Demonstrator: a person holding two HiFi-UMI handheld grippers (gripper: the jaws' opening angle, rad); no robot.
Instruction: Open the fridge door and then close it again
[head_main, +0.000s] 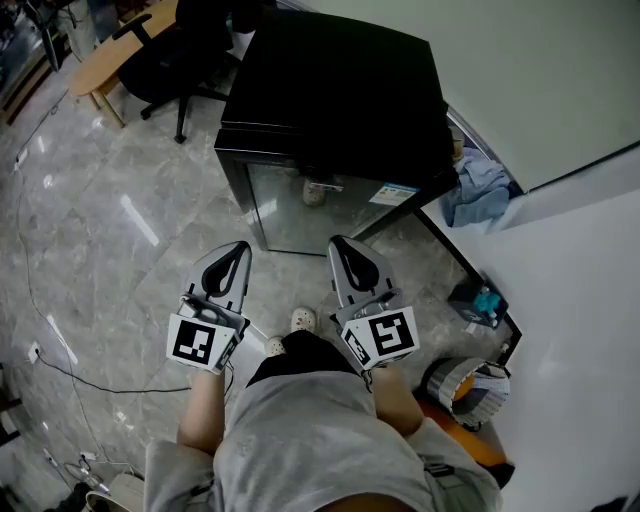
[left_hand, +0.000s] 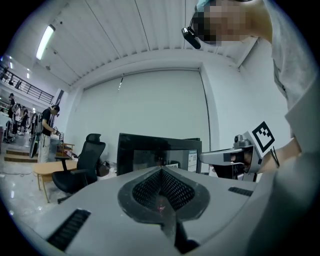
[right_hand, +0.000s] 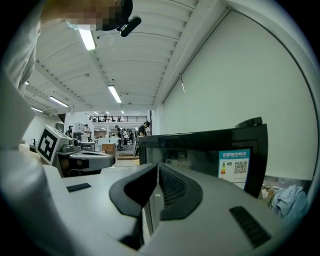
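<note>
Standing on the floor against the wall, the small black fridge (head_main: 335, 95) faces the person, its glass door (head_main: 305, 205) closed. The left gripper (head_main: 238, 250) and right gripper (head_main: 342, 245) hover near it, fingers pressed together on nothing. The door looks rigid, slick and probably seal-held; I'd hook its free upright edge, though I cannot tell which side that is

The print on the label (head_main: 392, 193) of the fridge (head_main: 330, 100) is too small to read, and the pale shape behind its glass door (head_main: 285, 215) is perhaps only a reflection. The head view's top edge cuts off the office chair (head_main: 175, 45) and wooden table (head_main: 105, 60).
</note>
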